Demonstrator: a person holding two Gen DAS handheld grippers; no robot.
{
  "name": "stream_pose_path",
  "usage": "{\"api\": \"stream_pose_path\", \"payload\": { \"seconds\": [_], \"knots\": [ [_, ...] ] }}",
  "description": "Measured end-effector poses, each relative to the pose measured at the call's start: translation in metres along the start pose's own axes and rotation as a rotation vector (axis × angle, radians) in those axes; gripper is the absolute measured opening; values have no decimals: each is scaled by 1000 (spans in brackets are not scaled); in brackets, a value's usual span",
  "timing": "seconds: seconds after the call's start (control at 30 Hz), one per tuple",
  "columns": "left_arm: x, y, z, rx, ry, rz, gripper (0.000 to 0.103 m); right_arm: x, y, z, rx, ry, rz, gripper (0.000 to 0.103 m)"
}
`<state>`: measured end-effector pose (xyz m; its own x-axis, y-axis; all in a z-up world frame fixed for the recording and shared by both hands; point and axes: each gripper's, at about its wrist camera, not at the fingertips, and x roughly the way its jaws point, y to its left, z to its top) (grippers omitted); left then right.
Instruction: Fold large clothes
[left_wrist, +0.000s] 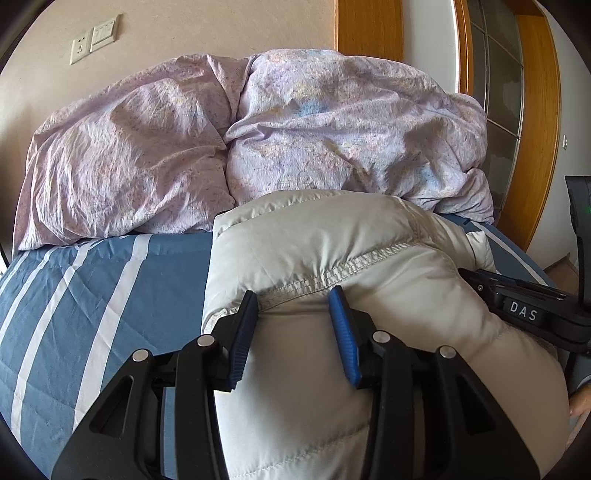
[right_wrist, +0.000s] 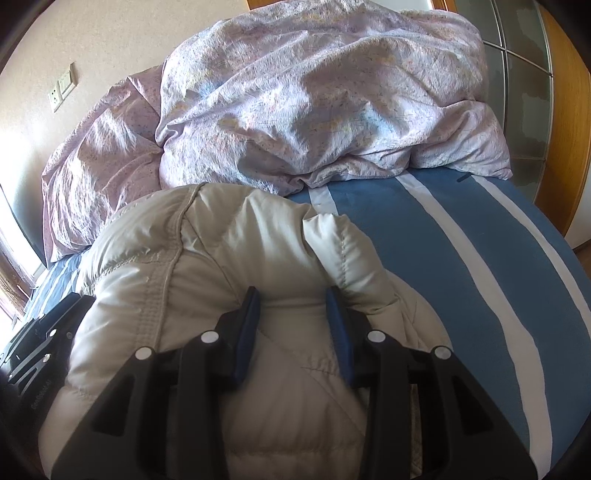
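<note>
Resting on the puffy beige quilted down jacket, the left gripper and right gripper are both standing with jaws apart, gripping nothing. Closing now is likely pinching only slippery outer shell, letting the bulky fold spring open across the blue striped bedsheet.

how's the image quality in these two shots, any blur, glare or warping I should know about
Left wrist view: sharp, strong fisheye bending the bed sheet, sun patches on the duvet. Right wrist view: softer, the jacket and right gripper slightly blurred, and the wall at left is washed out by window glare.

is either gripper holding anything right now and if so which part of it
Neither clearly grips. The left gripper and right gripper are open, fingers astride puffy folds of the jacket.
</note>
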<state>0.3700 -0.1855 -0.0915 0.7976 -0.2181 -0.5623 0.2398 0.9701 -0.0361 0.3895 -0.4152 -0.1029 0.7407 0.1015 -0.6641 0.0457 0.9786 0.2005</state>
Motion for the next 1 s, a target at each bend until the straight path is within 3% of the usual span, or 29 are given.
{"api": "stream_pose_path", "payload": {
  "seconds": [0.23, 0.27, 0.33, 0.4, 0.47, 0.53, 0.73, 0.87, 1.0],
  "knots": [
    [1, -2, 0, 1, -16, 12, 44, 4, -4, 0, 27, 6, 32, 37],
    [0, -2, 0, 1, -17, 18, 46, 3, -3, 1, 26, 11, 28, 37],
    [-4, 6, 4, -23, 8, 22, 62, -3, 0, 3, 9, 42, 1, 39],
    [-12, 26, 9, -97, 40, -26, 73, -21, -3, 6, 43, 76, 24, 53],
    [-16, 45, 11, -174, 84, -88, 80, -47, -18, 11, 114, 66, 77, 86],
    [-14, 64, 10, -242, 145, -161, 82, -60, -37, 14, 182, 84, 120, 94],
    [-4, 92, 2, -334, 261, -273, 86, -45, -80, 4, 334, 303, 267, 95],
    [3, 101, -6, -403, 325, -348, 88, -27, -90, -5, 370, 415, 309, 99],
    [8, 106, -15, -468, 369, -418, 90, -12, -93, -17, 406, 475, 388, 101]
  ]
}}
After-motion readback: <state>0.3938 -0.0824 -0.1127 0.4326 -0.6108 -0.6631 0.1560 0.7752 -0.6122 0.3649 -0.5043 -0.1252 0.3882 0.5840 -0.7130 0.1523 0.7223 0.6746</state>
